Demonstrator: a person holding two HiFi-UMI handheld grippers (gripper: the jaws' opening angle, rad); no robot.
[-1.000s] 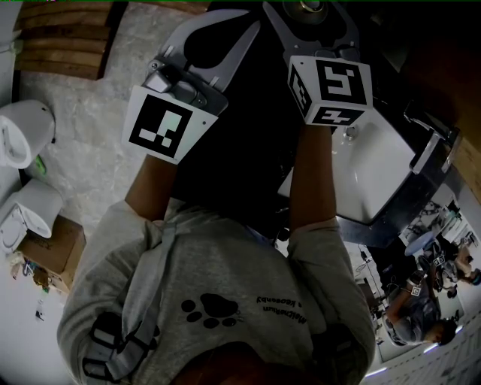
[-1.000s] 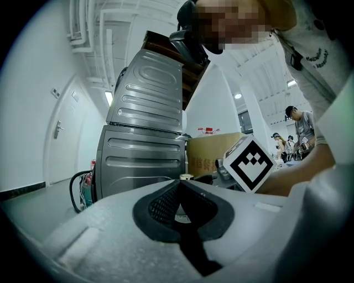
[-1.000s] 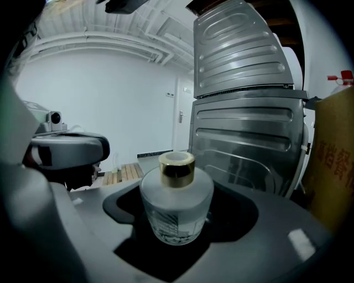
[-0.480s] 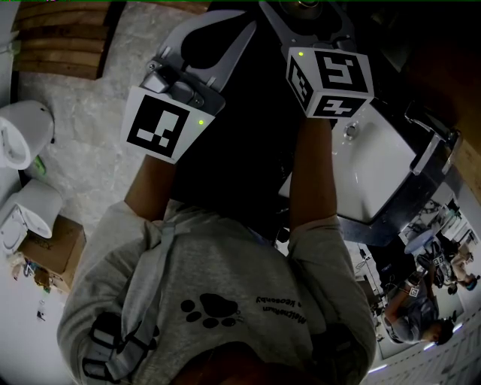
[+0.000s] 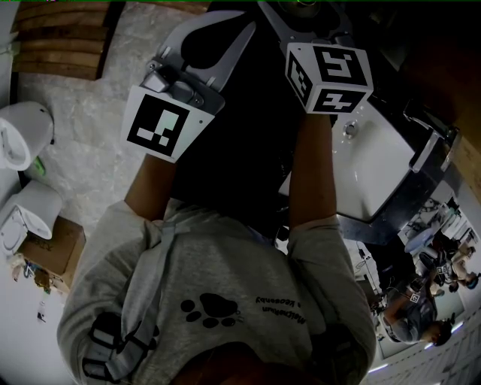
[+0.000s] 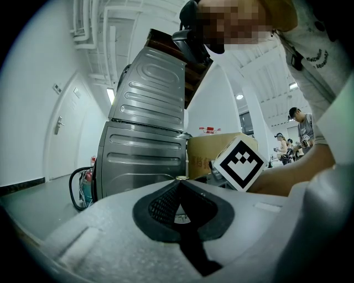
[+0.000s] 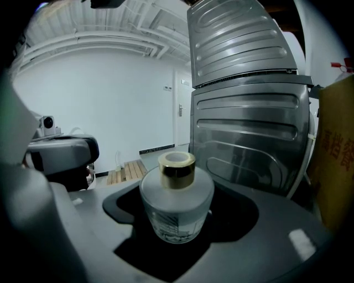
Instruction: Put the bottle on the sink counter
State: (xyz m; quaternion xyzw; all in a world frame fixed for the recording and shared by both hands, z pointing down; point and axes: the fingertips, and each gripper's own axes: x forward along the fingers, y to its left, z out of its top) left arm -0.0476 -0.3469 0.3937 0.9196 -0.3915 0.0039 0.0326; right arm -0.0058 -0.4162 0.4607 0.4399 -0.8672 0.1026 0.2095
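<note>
A frosted glass bottle (image 7: 176,205) with a gold cap stands upright between the jaws of my right gripper (image 7: 178,188), which is shut on its round body. In the head view this gripper (image 5: 304,10) reaches past the top edge, just left of the white sink (image 5: 372,177), and only a glint of the bottle shows there. Beside it on the left, my left gripper (image 5: 251,22) is held up with its tips together. Its own view shows the jaws (image 6: 180,181) shut with nothing in them. A dark counter (image 5: 391,219) frames the sink.
A faucet (image 5: 425,148) stands at the sink's right side. Grey ribbed metal machines (image 6: 148,145) rise ahead of both grippers, with a cardboard box (image 6: 209,157) beside them. A toilet (image 5: 24,134), a brown box (image 5: 49,253) and wooden planks (image 5: 66,41) occupy the left floor. People stand at lower right (image 5: 421,304).
The right gripper has drifted very slightly up and to the left with the bottle. The left gripper has stayed in place.
</note>
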